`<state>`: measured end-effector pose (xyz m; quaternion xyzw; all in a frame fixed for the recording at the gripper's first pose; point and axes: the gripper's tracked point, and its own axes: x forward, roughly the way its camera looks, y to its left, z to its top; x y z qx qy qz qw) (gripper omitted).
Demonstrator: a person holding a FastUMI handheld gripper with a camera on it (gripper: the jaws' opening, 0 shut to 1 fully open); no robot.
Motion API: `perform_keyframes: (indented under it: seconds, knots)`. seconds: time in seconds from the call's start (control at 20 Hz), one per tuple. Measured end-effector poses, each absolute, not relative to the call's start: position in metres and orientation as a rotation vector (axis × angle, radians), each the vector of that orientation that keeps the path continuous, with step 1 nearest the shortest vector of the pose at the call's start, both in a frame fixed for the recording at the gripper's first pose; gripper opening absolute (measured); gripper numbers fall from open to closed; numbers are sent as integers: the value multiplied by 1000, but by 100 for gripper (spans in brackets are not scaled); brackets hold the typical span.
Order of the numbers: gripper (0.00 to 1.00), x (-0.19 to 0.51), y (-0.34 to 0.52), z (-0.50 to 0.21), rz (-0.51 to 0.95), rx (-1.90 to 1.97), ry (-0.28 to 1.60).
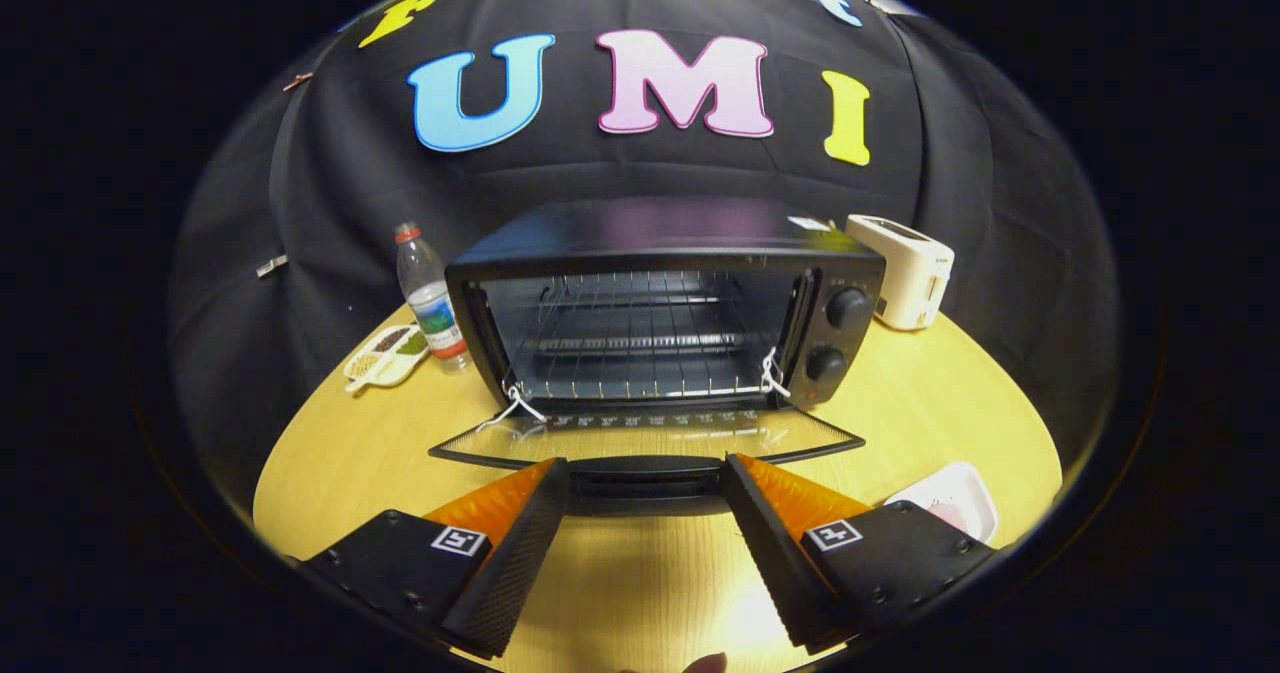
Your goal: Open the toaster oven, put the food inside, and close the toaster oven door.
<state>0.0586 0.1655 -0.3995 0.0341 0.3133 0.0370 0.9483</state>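
I work in a staged recording booth, not a real kitchen: black cloth wall [330, 203] drapes behind a round wooden table [930, 403]. Kitchen props sit on it: toaster oven [660, 303] at 12 o'clock, white toaster [905, 268] at 1, water bottle [428, 298] at 11.

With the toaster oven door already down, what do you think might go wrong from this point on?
1. The open gripper has its fingers on either side of the door handle; pulling back carelessly might catch it and drag the toaster oven.
2. The food tray sits beside the right finger, near the table edge, so a sideways swing could knock it off.
3. The lowered glass door juts toward the gripper, so bringing food in low could strike it.
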Motion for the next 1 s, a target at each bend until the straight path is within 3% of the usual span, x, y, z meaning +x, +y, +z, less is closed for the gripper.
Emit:
perform_keyframes:
  seconds: [0.25, 0.55, 1.0]
  knots:
    - [100, 33, 160, -423, 95, 47, 723]
    - [100, 10, 138, -388, 148, 55, 712]
    - [99, -16, 8, -333, 149, 77, 795]
